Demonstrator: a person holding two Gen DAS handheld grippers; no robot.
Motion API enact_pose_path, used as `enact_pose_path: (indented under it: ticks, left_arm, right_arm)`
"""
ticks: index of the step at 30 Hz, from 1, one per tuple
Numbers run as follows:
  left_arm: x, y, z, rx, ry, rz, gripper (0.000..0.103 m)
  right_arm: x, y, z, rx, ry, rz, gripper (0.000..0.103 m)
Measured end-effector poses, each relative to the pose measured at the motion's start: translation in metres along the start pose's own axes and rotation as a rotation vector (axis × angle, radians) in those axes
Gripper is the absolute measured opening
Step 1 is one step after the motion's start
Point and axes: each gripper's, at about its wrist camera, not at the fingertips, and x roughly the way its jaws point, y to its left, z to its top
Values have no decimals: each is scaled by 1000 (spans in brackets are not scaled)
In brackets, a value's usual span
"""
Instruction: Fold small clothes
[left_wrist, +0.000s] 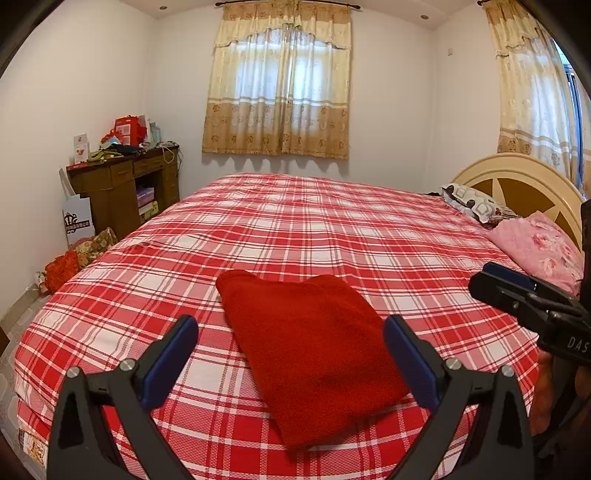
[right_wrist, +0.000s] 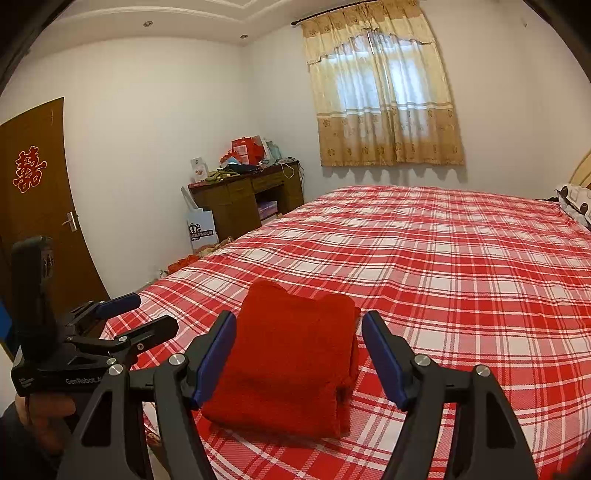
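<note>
A red knitted garment (left_wrist: 314, 350) lies folded into a thick rectangle near the front edge of the bed (left_wrist: 332, 229). My left gripper (left_wrist: 291, 328) hovers over its near side, open, with nothing between the blue pads. In the right wrist view the same red garment (right_wrist: 291, 362) shows its layered folded edge on the right. My right gripper (right_wrist: 299, 325) is open above the garment, its fingers apart from the cloth. The right gripper (left_wrist: 517, 291) shows at the right edge of the left wrist view. The left gripper (right_wrist: 129, 314) shows at the left of the right wrist view, held by a hand.
The bed has a red and white plaid cover. A pink floral pillow (left_wrist: 535, 247) and a patterned pillow (left_wrist: 472, 203) lie by the headboard (left_wrist: 517, 177). A cluttered wooden desk (left_wrist: 125, 184) stands at the far left wall. A brown door (right_wrist: 33, 206) is at the left.
</note>
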Motion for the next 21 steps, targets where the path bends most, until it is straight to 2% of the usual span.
enact_pose_path:
  ticks: [11,21]
  left_arm:
    - [0,-2,-2,6,7,1,103]
    - [0,-3,-1,11,8,-9,103]
  right_arm:
    - [2,1,-6,6,9,5,71]
    - [-7,2,-7,10,-31,8,71]
